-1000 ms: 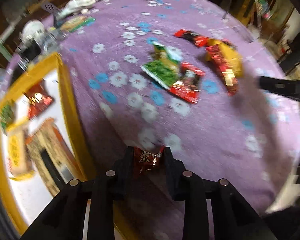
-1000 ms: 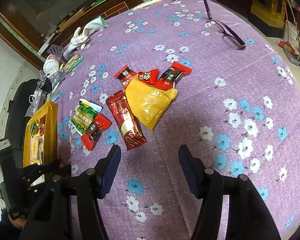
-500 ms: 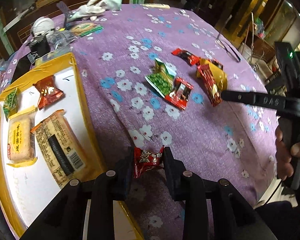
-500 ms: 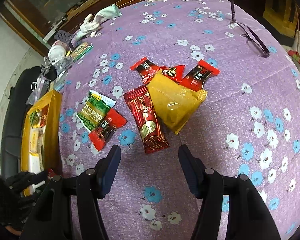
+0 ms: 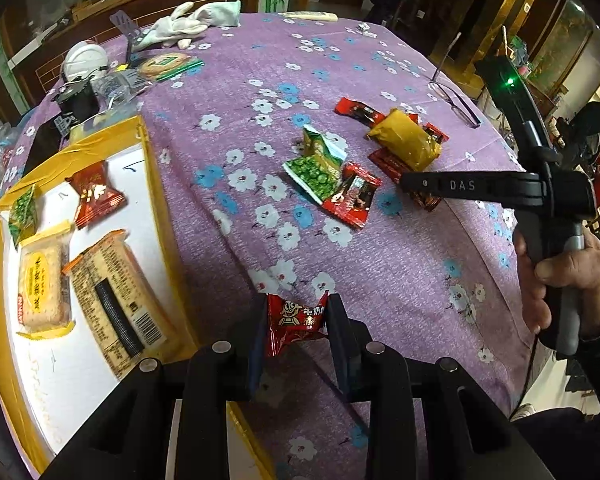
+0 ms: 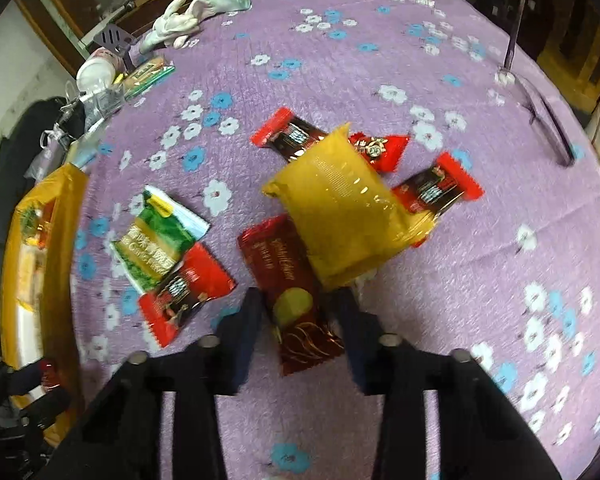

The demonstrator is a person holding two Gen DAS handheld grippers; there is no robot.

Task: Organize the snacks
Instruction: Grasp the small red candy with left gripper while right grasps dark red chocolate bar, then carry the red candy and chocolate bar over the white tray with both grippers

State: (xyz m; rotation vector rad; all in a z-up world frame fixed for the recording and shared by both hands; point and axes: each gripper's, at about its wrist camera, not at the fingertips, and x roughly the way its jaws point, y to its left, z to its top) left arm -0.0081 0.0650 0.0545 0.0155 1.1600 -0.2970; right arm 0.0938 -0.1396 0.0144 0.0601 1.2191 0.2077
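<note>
My left gripper is shut on a small red candy packet, held just right of the yellow-rimmed tray. In the tray lie a red packet, a green one and two biscuit packs. My right gripper points down at the snack pile with its jaws closing. Its pads touch both long edges of a dark red bar lying flat on the cloth. A yellow pack overlaps the bar's far end. A green pea packet and a red chocolate packet lie to the left.
More red packets stick out from under the yellow pack. Spectacles lie near the table's right edge. A white glove, a round biscuit packet and clutter sit at the far left. A hand holds the right gripper's handle.
The right gripper has come forward and down over the pile, and its jaws have narrowed from wide apart onto the dark red bar. The left gripper still holds the candy in about the same place.
</note>
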